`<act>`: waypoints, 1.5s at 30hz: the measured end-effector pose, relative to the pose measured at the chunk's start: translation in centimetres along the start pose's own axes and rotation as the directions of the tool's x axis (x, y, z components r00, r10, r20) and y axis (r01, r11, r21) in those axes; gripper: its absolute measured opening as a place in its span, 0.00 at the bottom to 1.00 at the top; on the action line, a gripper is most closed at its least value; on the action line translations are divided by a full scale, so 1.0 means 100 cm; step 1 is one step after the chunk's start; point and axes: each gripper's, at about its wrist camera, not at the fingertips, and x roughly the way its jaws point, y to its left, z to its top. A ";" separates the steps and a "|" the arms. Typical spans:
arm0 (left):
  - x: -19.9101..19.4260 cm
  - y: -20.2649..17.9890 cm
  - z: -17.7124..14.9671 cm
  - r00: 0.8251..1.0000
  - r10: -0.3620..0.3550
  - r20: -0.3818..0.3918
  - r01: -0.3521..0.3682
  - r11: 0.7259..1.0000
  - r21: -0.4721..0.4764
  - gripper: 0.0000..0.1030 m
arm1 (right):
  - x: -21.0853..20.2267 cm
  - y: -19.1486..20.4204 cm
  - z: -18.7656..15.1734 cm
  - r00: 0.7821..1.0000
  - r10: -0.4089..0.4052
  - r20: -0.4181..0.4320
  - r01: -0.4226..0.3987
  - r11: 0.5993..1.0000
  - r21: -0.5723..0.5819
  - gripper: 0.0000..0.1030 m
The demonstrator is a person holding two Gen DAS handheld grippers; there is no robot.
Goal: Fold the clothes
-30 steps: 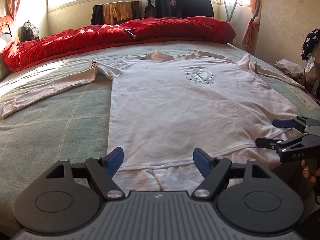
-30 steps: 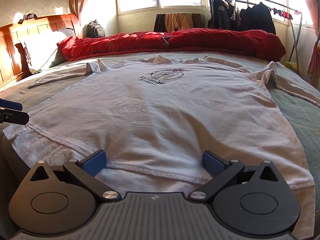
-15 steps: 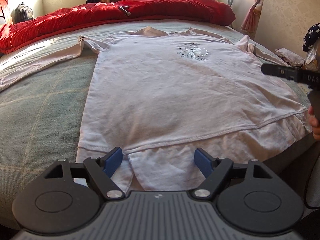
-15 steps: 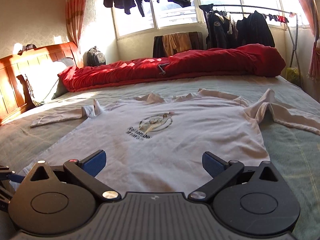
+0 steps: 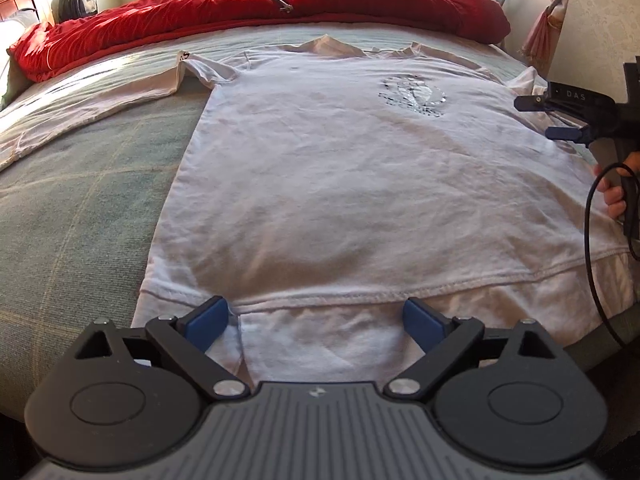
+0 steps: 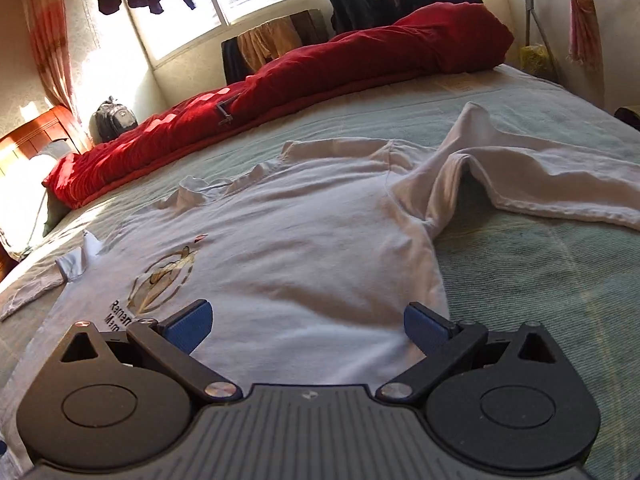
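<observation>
- The bed [image 5: 72, 216], under a green checked cover, carries everything.
- A red quilt [image 5: 248, 12] is bunched along its far side.
- The white shirt [image 5: 340, 184] lies flat, sleeves outstretched.
- Left claw [image 5: 316, 316] hangs spread at the hem.
- Right claw [image 6: 306, 322] is spread above the chest.

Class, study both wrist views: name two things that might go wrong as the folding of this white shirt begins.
1. The left gripper hangs open at the shirt's double-layered hem; it may pinch only one layer.
2. The right sleeve lies bunched at the shoulder, ahead of the open right gripper; folding now may trap that crease.
</observation>
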 end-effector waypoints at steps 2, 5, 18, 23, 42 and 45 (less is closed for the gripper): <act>0.000 -0.003 0.001 1.000 0.012 0.001 -0.012 1.000 0.006 0.93 | -0.010 -0.011 -0.002 1.000 -0.001 0.022 0.001 1.000 0.003 1.00; -0.003 -0.002 0.000 1.000 0.007 0.012 -0.007 1.000 0.007 0.92 | -0.026 -0.020 -0.005 0.998 0.030 0.059 -0.031 0.999 0.017 1.00; -0.002 -0.041 0.021 0.994 -0.007 0.106 -0.008 0.990 0.143 0.92 | -0.018 0.033 -0.017 0.996 0.057 -0.072 -0.061 0.997 -0.055 1.00; 0.003 -0.031 0.005 0.999 -0.024 0.045 0.023 0.999 0.029 0.92 | -0.010 0.052 -0.015 0.991 -0.070 -0.113 0.056 0.991 -0.124 1.00; 0.015 -0.032 0.027 0.998 0.031 0.049 -0.032 0.999 0.017 0.92 | 0.011 0.085 -0.010 0.995 -0.031 -0.098 0.017 0.990 -0.141 1.00; 0.006 -0.025 0.008 0.998 0.037 0.048 -0.036 0.999 -0.023 0.92 | 0.009 0.085 -0.010 0.995 -0.017 -0.102 0.002 0.990 -0.139 1.00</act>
